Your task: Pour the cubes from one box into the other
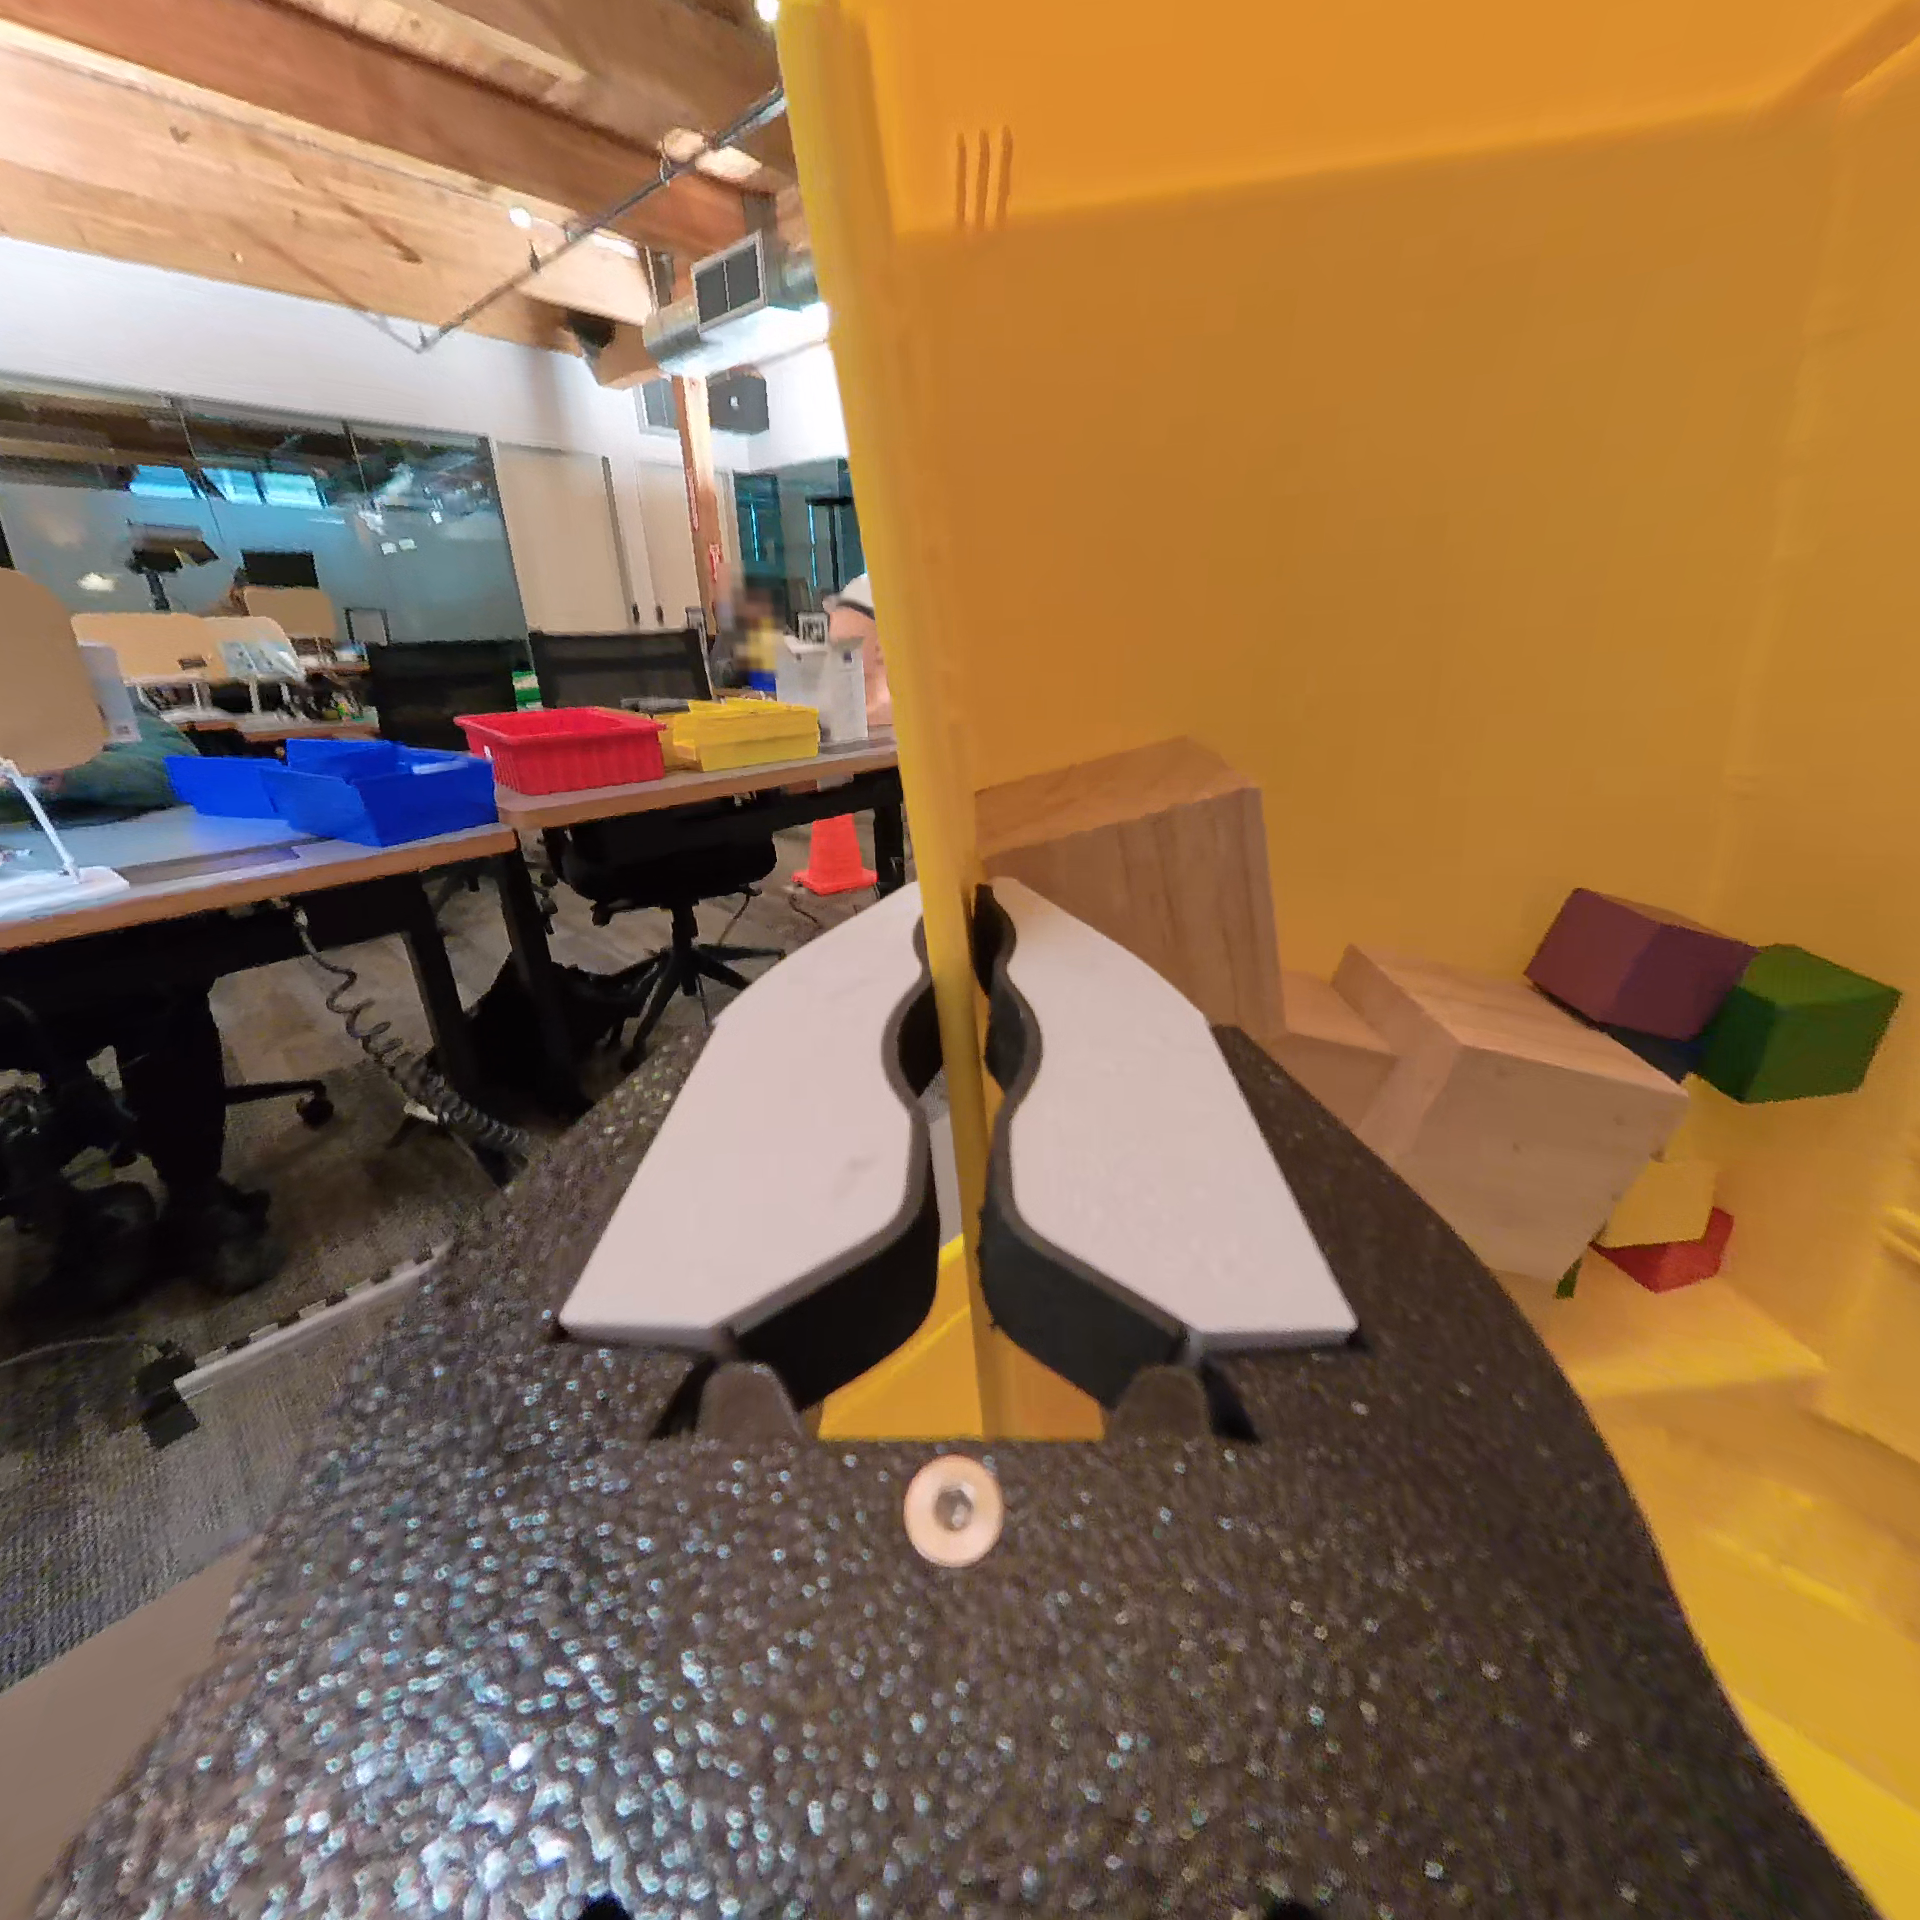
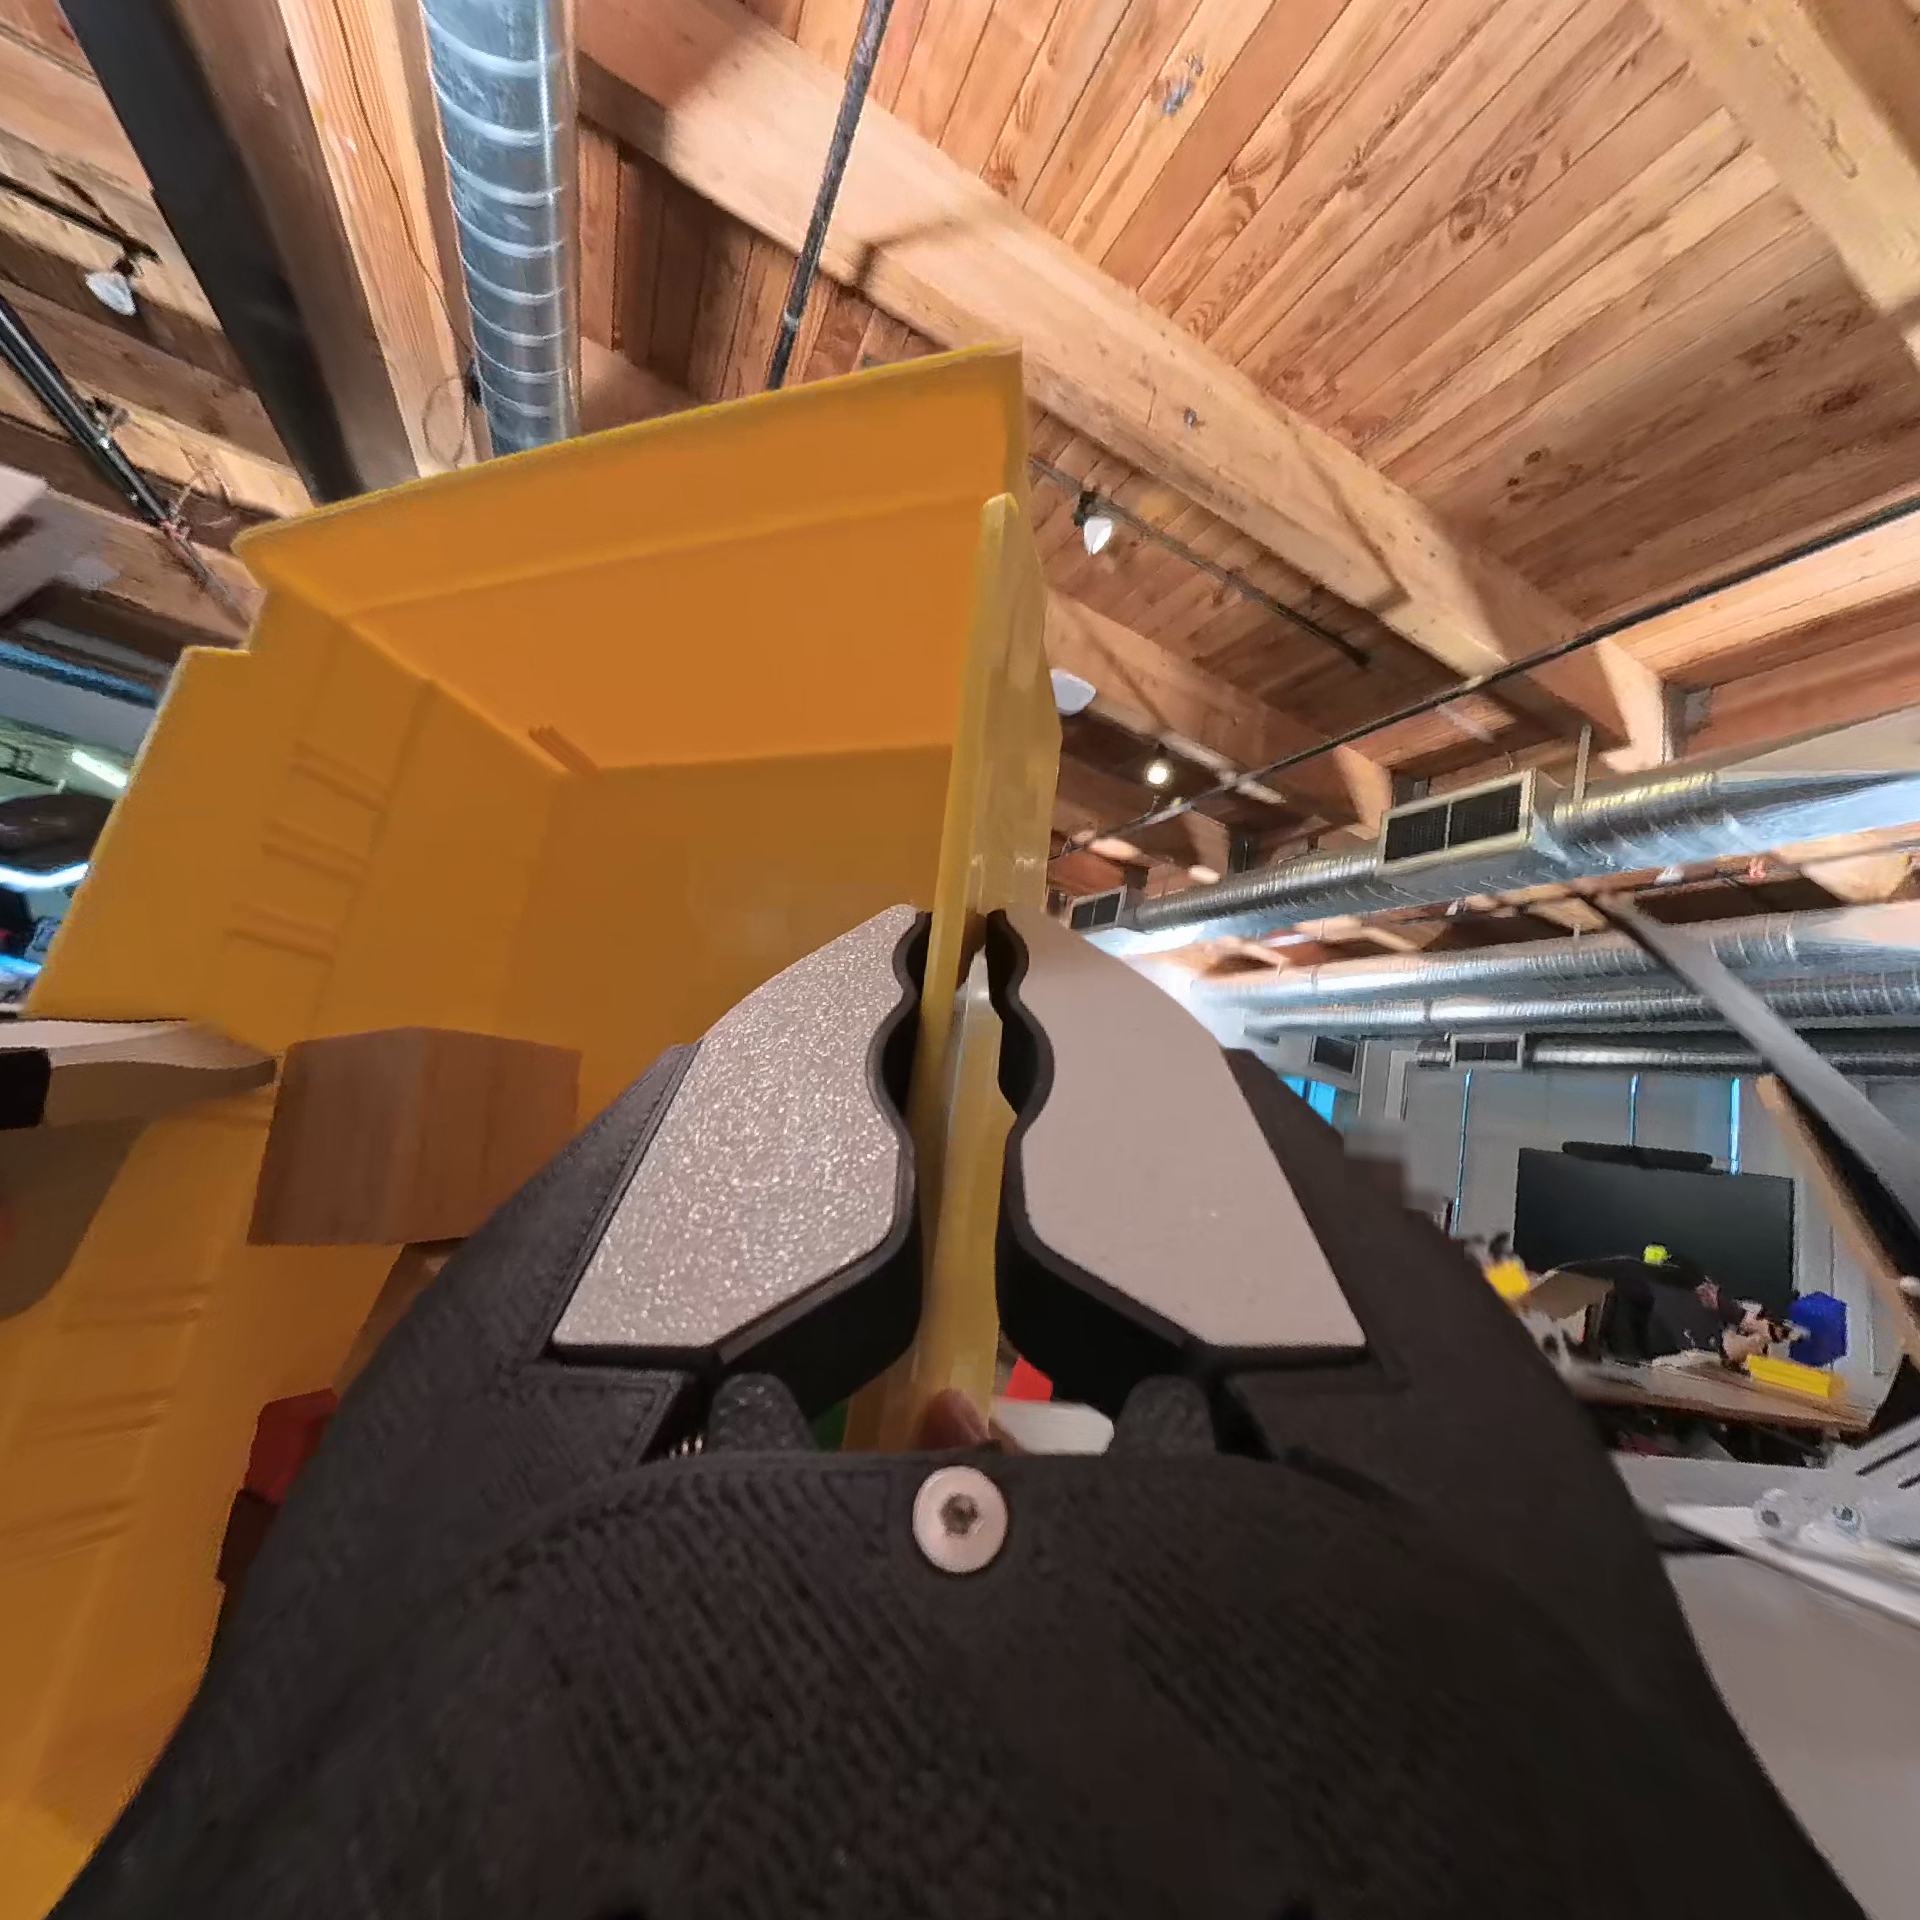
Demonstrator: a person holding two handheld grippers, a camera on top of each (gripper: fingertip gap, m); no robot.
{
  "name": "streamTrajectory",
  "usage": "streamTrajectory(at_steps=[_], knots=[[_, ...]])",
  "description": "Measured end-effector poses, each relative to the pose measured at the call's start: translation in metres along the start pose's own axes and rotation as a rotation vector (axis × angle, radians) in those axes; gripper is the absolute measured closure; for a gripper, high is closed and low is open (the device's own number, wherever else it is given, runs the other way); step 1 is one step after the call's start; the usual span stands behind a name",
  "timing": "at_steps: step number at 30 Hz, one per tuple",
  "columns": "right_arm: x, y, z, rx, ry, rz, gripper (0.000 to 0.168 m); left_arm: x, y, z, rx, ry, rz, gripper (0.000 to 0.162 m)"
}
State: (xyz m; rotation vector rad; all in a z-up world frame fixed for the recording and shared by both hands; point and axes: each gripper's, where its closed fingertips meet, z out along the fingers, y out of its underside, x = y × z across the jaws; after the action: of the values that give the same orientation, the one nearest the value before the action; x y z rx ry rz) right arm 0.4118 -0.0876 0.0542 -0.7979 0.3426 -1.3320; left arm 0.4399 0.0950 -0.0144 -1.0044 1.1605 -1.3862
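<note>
1. Nearest the lens in the left wrist view is the speckled black body of the left tool [image 1: 954,914]. Its two white fingers [image 1: 790,1132] are pressed nearly together on a thin yellow wall, one finger inside it and one outside.
2. The right tool [image 2: 954,920] does the same on the opposite wall: jaws almost closed, the wall pinched between the pads.
3. Both walls belong to one yellow box [image 1: 1403,571], held between the two tools, clear of any surface, with ceiling beams behind it in the right view.
4. The box seems tipped. Its cubes lie heaped in one low inner corner to the right of the left tool: plain wood blocks [image 1: 1496,1101], a purple cube [image 1: 1631,977], a green cube [image 1: 1797,1023], a red cube [image 1: 1673,1252].
5. In the right view a wood block [image 2: 416,1132] sits to the left of that tool, by the box's cut-down side.
6. The receiving box shows in neither view, so I cannot tell which way it lies; the pour depends on that.
7. Judging by the heap, few cubes, if any, have left.
8. Bins [image 1: 561,748] on a far surface [image 1: 675,795] are unrelated.
</note>
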Motion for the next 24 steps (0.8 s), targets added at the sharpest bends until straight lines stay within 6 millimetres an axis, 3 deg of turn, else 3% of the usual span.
streamTrajectory(at_steps=[2,4,7,16,19,22,24], knots=[[0.001,-0.003,0.0,0.04,-0.004,0.006,0.158,0.001,-0.009,-0.003,0.046,0.003,0.015,0.159],[0.001,0.004,0.003,0.004,-0.005,0.033,0.158,-0.001,-0.005,0.0,0.013,0.004,0.004,0.159],[-0.002,-0.01,-0.002,0.083,-0.012,0.029,0.156,-0.001,-0.018,-0.003,0.088,0.023,0.001,0.159],[-0.003,0.003,0.002,0.033,-0.014,0.066,0.155,-0.005,-0.009,0.001,0.06,0.052,-0.015,0.159],[-0.005,-0.014,-0.001,0.101,-0.02,0.029,0.154,-0.002,-0.021,-0.002,0.127,0.081,-0.031,0.159],[-0.003,-0.005,0.005,0.067,-0.013,0.051,0.154,-0.004,-0.018,0.002,0.103,0.078,-0.056,0.158],[0.002,-0.009,0.001,0.096,0.005,0.083,0.154,0.001,-0.028,-0.001,0.141,0.097,-0.053,0.159]])
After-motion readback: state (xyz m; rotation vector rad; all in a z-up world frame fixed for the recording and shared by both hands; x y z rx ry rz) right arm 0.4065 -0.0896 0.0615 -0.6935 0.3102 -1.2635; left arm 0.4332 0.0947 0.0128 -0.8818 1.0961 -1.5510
